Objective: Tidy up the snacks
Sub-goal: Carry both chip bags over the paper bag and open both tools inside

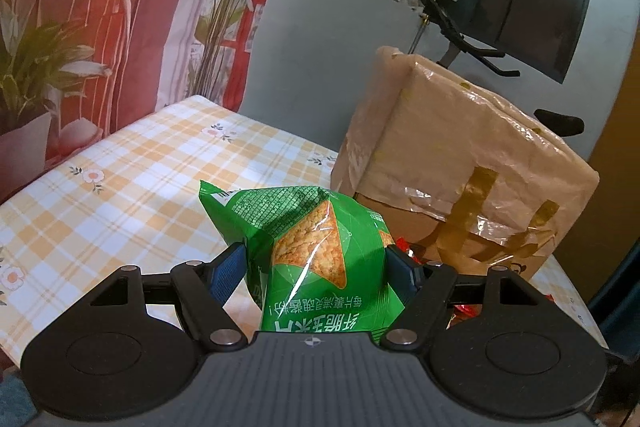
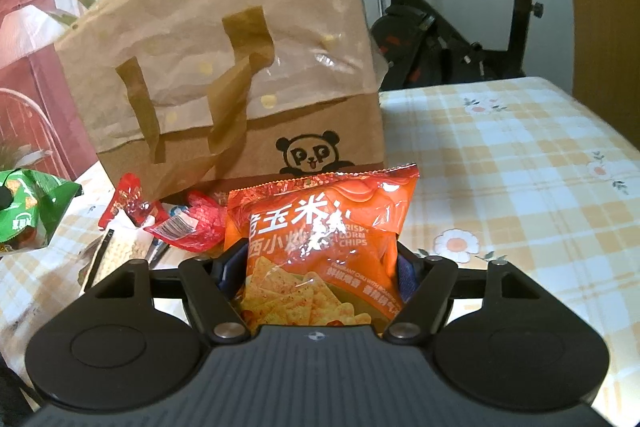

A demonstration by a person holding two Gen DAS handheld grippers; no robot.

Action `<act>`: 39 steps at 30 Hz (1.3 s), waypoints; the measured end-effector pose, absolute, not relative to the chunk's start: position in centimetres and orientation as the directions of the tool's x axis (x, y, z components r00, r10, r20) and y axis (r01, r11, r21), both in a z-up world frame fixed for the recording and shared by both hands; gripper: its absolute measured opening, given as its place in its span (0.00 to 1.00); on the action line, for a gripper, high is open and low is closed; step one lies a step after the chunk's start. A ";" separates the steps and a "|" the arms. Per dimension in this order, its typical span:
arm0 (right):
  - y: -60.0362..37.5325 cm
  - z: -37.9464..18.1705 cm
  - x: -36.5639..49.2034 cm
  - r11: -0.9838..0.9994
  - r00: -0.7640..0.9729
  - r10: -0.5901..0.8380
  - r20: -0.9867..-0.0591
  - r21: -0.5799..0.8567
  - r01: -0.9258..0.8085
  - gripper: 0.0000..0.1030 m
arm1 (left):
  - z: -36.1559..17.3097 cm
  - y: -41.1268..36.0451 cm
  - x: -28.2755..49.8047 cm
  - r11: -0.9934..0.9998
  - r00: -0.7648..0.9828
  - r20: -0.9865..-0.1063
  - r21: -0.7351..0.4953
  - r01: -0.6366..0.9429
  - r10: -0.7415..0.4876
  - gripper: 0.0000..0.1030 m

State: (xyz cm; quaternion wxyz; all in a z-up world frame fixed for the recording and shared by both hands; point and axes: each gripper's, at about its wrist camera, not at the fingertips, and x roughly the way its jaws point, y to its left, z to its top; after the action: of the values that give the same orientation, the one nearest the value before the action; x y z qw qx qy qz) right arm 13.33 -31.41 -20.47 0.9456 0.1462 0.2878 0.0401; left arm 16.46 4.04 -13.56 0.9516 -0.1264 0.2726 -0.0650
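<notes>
The left gripper [image 1: 316, 267] is clamped on a puffy green corn-chip bag [image 1: 308, 251], its blue pads pressed into both sides, and the bag hangs clear above the checked tablecloth [image 1: 132, 187]. To its right in that view stands the brown paper bag [image 1: 452, 163] with a folded-over top and flat handles.

In the right wrist view, small red wrappers [image 2: 176, 223] and a pale packet [image 2: 120, 251] lie loose at the foot of the paper bag. Just right of them, the right gripper [image 2: 320, 267] is closed on an orange corn-chip bag [image 2: 324, 239], held in front of the bag's panda logo.

My reading: both hands are mid-carry, each with 1 snack picked up. Where the 2 bags belong is not shown. Next, each must be brought to its place and let go gently, since the air-filled bags can slip or crush.
</notes>
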 end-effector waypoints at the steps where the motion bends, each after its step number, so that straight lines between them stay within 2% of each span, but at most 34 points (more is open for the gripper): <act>1: -31.5 -20.4 13.1 0.952 0.832 0.159 -0.531 0.306 0.014 0.70 | -13.5 4.1 16.4 0.961 0.844 -0.502 -0.273 0.054 -0.190 0.74; 6: -32.3 -19.4 11.8 0.948 0.847 0.118 -0.518 0.312 0.059 0.70 | -13.2 4.2 15.8 0.962 0.849 -0.498 -0.270 0.041 -0.176 0.75; 13: -34.0 -16.9 9.5 0.936 0.891 0.066 -0.450 0.337 0.101 0.70 | -11.5 4.3 14.7 0.966 0.881 -0.441 -0.251 0.059 -0.168 0.75; 25: -35.5 -8.9 8.4 0.938 0.966 0.014 -0.258 0.337 0.077 0.70 | -4.7 2.4 14.5 0.974 0.939 -0.279 -0.159 0.162 -0.202 0.75; 29: -35.8 -5.6 9.3 0.939 0.981 0.029 -0.191 0.342 0.039 0.70 | -2.5 1.0 15.6 0.969 0.939 -0.251 -0.142 0.204 -0.235 0.75; 39: -34.3 -1.1 17.1 0.956 0.988 0.085 -0.126 0.290 -0.045 0.70 | 0.4 -3.3 21.7 0.953 0.928 -0.215 -0.067 0.296 -0.304 0.75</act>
State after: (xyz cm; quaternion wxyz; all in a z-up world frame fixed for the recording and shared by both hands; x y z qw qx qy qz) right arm 17.07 -34.30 -1.06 0.9865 0.1449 0.0689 0.0328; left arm 21.70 -3.28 0.43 0.9818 -0.0165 0.1119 -0.1528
